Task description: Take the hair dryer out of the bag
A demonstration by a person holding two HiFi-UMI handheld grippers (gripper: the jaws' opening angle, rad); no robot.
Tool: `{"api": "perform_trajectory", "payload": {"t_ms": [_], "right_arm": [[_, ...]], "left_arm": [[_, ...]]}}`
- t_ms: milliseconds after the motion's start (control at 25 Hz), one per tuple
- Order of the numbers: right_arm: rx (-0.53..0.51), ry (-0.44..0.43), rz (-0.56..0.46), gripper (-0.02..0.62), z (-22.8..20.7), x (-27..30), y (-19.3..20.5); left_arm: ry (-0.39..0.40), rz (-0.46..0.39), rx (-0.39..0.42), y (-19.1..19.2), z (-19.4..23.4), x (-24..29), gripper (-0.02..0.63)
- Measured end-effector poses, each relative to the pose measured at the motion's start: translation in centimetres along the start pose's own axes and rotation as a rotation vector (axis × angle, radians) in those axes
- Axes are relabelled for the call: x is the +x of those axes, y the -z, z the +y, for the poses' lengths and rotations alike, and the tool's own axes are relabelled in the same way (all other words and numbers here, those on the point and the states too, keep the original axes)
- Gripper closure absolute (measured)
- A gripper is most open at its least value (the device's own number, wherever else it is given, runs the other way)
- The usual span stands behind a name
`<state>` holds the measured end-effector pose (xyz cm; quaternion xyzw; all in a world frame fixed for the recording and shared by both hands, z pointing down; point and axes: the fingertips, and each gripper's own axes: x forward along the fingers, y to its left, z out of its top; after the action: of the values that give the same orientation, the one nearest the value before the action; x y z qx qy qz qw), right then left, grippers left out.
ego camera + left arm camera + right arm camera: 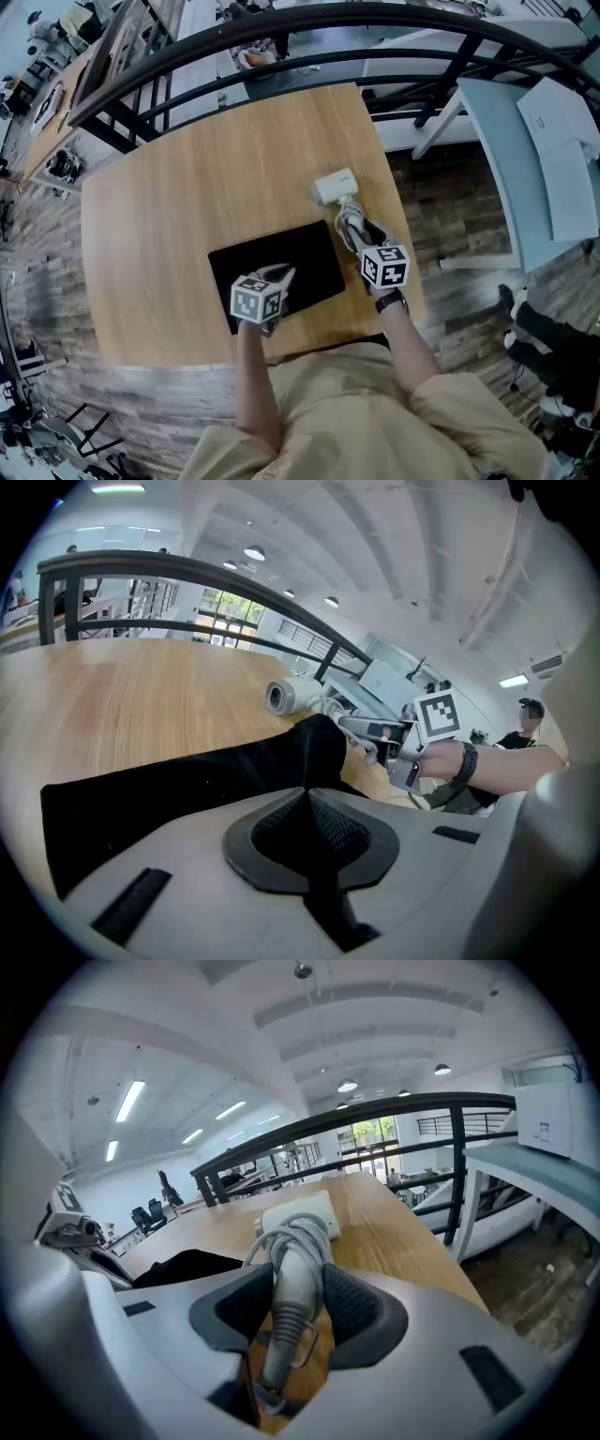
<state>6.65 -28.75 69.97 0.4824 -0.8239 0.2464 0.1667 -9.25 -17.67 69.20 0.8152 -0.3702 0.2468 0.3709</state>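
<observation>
The white hair dryer [333,187] lies on the wooden table [187,187], outside the flat black bag [281,262] and just beyond its far right corner. Its grey cord is wound round the handle [292,1283]. My right gripper [352,225] is shut on that handle, with a pad against each side, and the dryer's body [300,1215] points away from me. My left gripper [284,275] is shut on the near edge of the bag [187,789], whose cloth rises in a fold just past the jaws. The left gripper view also shows the dryer [286,694] and the right gripper [361,731].
A black curved railing [281,23] runs behind the table's far edge. A pale blue desk [534,159] stands to the right, over the plank floor. The table's right edge [403,234] is close to my right gripper. The person's torso is at the near edge.
</observation>
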Motion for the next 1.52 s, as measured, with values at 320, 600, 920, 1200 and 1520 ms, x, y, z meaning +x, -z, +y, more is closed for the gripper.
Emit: {"api": "perform_trajectory", "payload": {"t_ms": [320, 600, 920, 1200, 1520], "right_arm": [[-0.061, 0.112, 0.105, 0.391, 0.2, 0.2, 1.8], [-0.048, 0.093, 0.026, 0.368, 3.2, -3.4, -2.2], [-0.241, -0.059, -0.196, 0.431, 13.6, -8.1, -11.8], [-0.355, -0.139, -0.399, 0.533, 19.6, -13.9, -17.9], [-0.428, -0.141, -0.487, 0.580, 22.6, -17.6, -20.4]], "left_arm": [[0.008, -0.032, -0.019, 0.2, -0.1, -0.2, 0.581], [-0.018, -0.157, 0.016, -2.8, -0.4, -3.5, 0.462], [-0.161, -0.514, 0.084, -11.3, -1.7, -12.9, 0.506], [-0.393, -0.738, 0.213, -15.0, -3.9, -21.8, 0.574], [-0.443, -0.871, 0.260, -15.7, -7.2, -26.2, 0.594]]}}
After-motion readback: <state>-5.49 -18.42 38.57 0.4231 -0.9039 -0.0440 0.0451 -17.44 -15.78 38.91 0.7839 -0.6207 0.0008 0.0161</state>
